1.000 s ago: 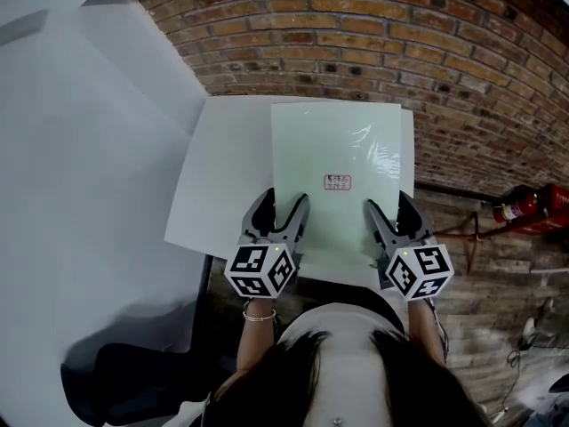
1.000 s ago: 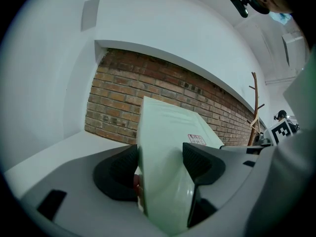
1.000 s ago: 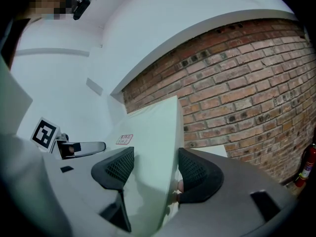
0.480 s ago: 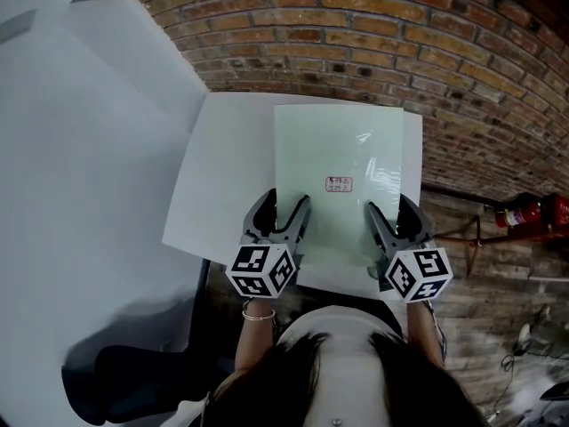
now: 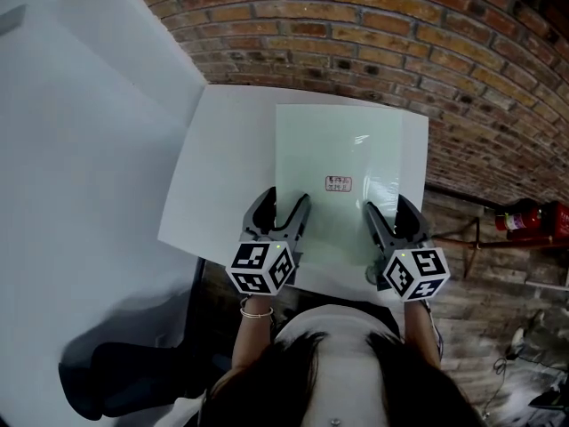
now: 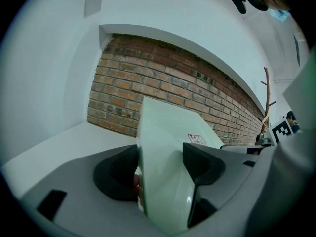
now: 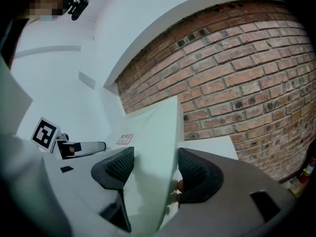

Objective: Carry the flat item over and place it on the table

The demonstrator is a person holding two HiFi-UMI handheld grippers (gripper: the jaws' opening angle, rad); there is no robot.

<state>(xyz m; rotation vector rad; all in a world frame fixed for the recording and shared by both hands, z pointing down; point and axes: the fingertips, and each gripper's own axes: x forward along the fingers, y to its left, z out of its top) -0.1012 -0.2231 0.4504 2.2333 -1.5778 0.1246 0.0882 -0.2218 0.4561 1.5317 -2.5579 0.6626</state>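
A pale green flat sheet (image 5: 342, 181) with a small red-printed label (image 5: 338, 183) hangs over the white table (image 5: 222, 185), held at its near edge by both grippers. My left gripper (image 5: 283, 210) is shut on the sheet's near left corner; in the left gripper view the sheet (image 6: 165, 147) runs between the two black pads (image 6: 200, 162). My right gripper (image 5: 389, 213) is shut on the near right corner, where the sheet (image 7: 153, 142) passes between its pads (image 7: 195, 174). The sheet's far edge reaches close to the brick wall.
A brick wall (image 5: 400, 52) stands right behind the table. A white wall (image 5: 62, 149) runs along the left. A red fire extinguisher (image 5: 529, 219) lies on the floor at the right, near a thin wooden stand (image 5: 458, 234). A dark chair (image 5: 124, 372) sits at lower left.
The table and the sheet have slid slightly nearer and rightward in the head view as the person stepped closer. Both grippers keep the same hold on the sheet.
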